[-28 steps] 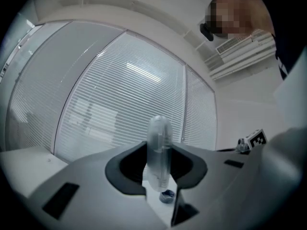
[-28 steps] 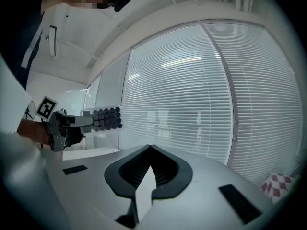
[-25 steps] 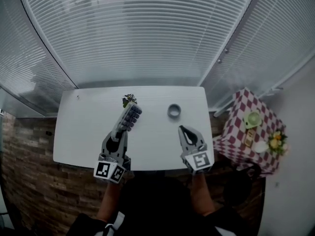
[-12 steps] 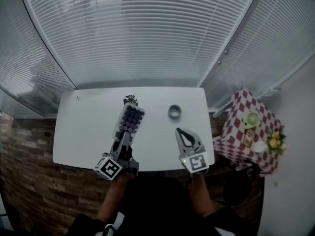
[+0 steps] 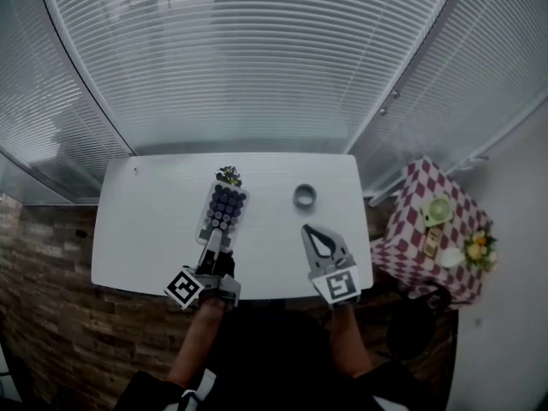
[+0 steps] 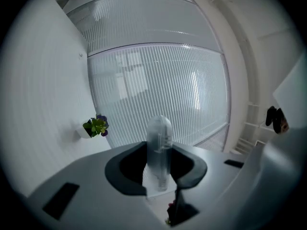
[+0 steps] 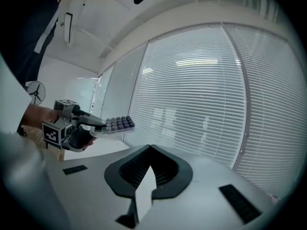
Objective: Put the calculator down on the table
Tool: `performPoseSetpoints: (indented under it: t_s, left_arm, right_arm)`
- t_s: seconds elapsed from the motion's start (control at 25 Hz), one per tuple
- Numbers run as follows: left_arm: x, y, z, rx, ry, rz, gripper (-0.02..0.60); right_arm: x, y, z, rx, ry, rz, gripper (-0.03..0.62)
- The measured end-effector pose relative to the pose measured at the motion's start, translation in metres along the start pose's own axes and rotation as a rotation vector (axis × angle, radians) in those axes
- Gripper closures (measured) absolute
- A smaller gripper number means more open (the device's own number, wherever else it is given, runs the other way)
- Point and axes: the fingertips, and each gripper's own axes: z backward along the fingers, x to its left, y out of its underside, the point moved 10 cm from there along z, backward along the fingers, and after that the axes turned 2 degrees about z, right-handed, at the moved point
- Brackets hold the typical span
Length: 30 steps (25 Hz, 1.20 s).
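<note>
Office-type room, likely a meeting space: plain white table (image 5: 137,229) beneath the left gripper (image 5: 212,245), slatted window blinds (image 5: 257,58) ahead of it, small potted plant (image 5: 228,175) just beyond, checked-cloth side table (image 5: 411,229) right of the right gripper (image 5: 305,229)

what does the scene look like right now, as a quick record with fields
calculator: keys up, roughly level, held at its near end
left tongs: shut on calculator
right tongs: shut, empty, apart from the calculator
table: white; calculator looks just above it, contact unclear
also on table: small plant beyond the calculator, grey ring to its right
task status: calculator not yet released
</note>
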Motion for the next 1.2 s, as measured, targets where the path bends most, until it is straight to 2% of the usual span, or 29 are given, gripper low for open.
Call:
performPoseSetpoints:
  t_s: [0.16,0.48,0.64,0.84,1.2]
  left_arm:
    - [0.01,0.002,-0.006,0.042,-0.018,0.013,0.479]
    - [0.038,0.011,-0.018,0.103,-0.05,0.035,0.479]
    - [0.073,0.018,-0.018,0.16,-0.143,0.072,0.479]
    - [0.112,0.033,-0.017,0.207,-0.224,0.119,0.479]
    - [0.188,0.056,-0.028,0.256,-0.311,0.197,0.479]
  right_arm:
    - [-0.004,-0.001,-0.003,-0.027,-0.002,-0.091,0.588]
    - [-0.015,-0.003,-0.006,-0.052,0.046,-0.108,0.588]
    - [-0.013,-0.002,-0.008,-0.043,0.044,-0.101,0.588]
    - [-0.012,-0.001,-0.006,-0.051,0.054,-0.099,0.588]
    - [-0.005,-0.001,-0.002,-0.041,0.046,-0.094,0.588]
